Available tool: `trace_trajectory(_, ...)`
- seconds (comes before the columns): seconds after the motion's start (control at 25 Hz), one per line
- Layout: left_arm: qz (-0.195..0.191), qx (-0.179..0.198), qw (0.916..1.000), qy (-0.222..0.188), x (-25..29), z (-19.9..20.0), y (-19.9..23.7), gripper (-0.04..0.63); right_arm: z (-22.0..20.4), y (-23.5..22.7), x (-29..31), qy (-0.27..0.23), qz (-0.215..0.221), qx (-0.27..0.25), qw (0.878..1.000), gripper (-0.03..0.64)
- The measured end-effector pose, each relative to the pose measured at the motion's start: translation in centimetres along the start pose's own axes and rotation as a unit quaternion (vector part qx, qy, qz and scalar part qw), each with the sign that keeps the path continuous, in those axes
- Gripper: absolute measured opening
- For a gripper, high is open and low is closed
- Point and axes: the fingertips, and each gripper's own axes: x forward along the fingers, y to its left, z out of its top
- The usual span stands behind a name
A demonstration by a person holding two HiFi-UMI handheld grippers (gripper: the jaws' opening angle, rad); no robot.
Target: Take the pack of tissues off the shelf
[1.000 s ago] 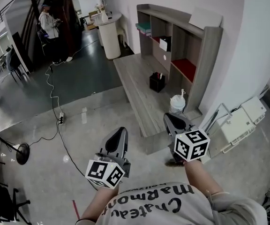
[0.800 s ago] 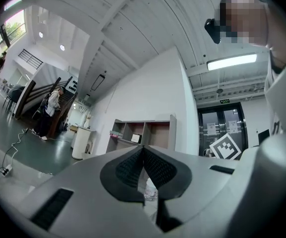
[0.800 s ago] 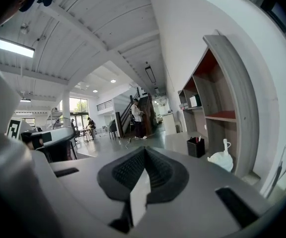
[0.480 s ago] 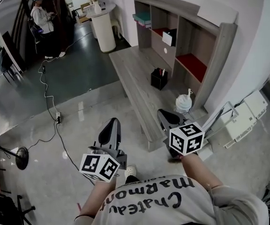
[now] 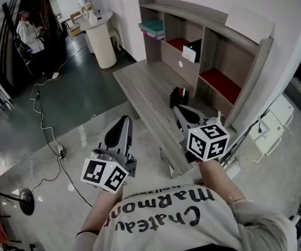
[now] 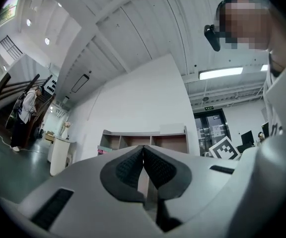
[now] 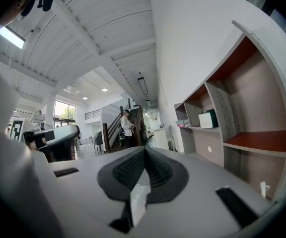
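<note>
Currently pre-reach | left gripper (image 5: 124, 120) and right gripper (image 5: 180, 110) both pinched closed, empty | tissue pack (image 5: 194, 52), I judge: white-green box, middle bay of shelf (image 5: 263, 51), far right | risk: closed jaws shove it back; arm clips black holder (image 5: 178, 98).

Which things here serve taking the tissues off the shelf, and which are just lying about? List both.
Job: pack of tissues, shelf, left gripper, right gripper.
Lying about: black pen pot, stacked books, white stand.
</note>
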Motion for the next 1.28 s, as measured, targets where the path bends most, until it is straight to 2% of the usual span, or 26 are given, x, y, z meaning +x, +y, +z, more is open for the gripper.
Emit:
trace_trajectory(0.24,-0.032,0.002,0.9994,-0.009,2.8,1.0,5.3,0.017,1.3,0.1,4.5,-0.027,-0.03,-0.007,0.999,0.008)
trace_trajectory(0.48,-0.04,-0.021,0.999,0.003,3.9,-1.1,8.8,0.017,-0.9,-1.7,6.9,-0.004,-0.066,-0.005,0.998,0.008)
trace_trajectory(0.76,-0.025,-0.039,0.9989,0.005,4.7,-1.9,11.8,0.017,-2.0,-5.5,7.5,0.016,-0.109,-0.002,0.994,0.008)
trace_trajectory(0.88,-0.018,-0.036,0.9991,0.011,5.8,-2.3,13.2,0.017,-1.2,-7.7,8.5,0.005,-0.126,0.004,0.992,0.008)
trace_trajectory(1.0,-0.003,-0.057,0.9983,0.016,6.9,-2.8,15.1,0.017,-0.3,-9.6,9.5,-0.002,-0.14,0.005,0.99,0.008)
trace_trajectory(1.28,0.006,-0.064,0.9975,0.029,9.5,-4.2,17.4,0.017,2.8,-13.6,11.2,-0.02,-0.168,-0.022,0.985,0.008)
